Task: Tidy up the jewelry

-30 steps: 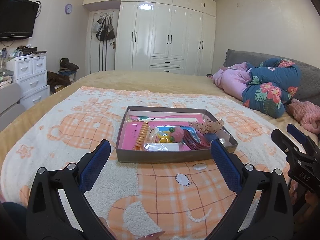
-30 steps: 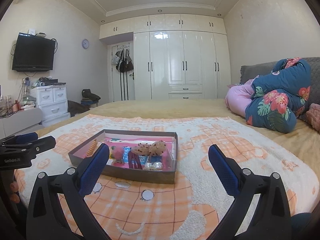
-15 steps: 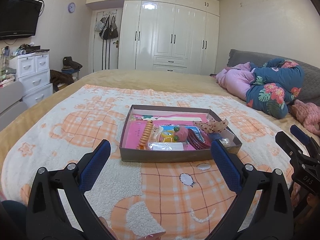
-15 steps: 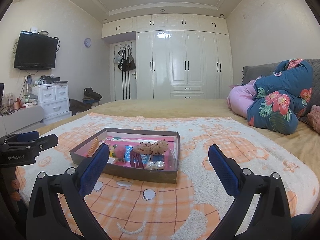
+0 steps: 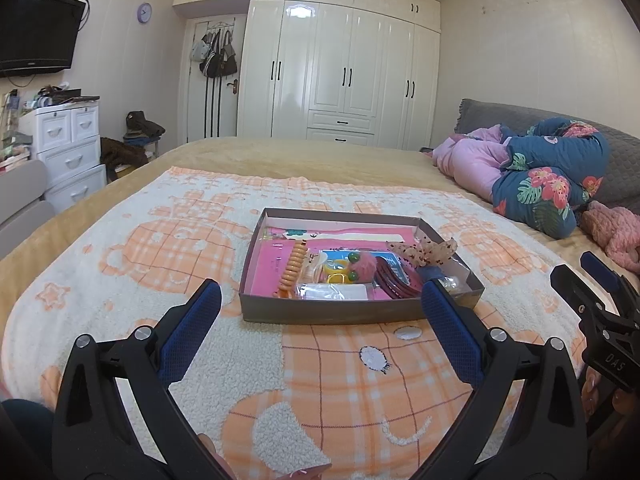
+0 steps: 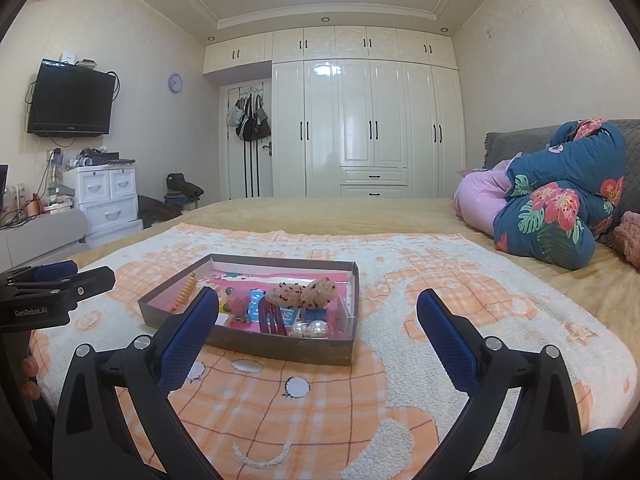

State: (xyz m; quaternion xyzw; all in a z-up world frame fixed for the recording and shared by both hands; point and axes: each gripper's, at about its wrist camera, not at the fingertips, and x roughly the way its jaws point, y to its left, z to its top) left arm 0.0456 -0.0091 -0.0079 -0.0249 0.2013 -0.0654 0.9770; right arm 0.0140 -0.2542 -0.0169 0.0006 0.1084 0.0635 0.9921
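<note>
Our left gripper (image 5: 320,304) and right gripper (image 6: 318,310) hover short of the shallow cardboard box (image 5: 352,314), fingers spread wide and empty. All the pieces we see lie inside the box: orange spiral hair tie (image 5: 294,266), pink pompom (image 5: 366,265), pearl clip (image 6: 314,328), spotted bow (image 6: 304,292). Jumbled together, they fit either loose gathering finished or sorting pending.

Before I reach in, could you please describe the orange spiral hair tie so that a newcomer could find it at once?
On the bed, a shallow grey box sits on the orange-and-white blanket. The hair tie lies along the box's left side on the pink lining. It is the only coiled orange piece; its neighbours are a pink pompom and a spotted bow.
</note>
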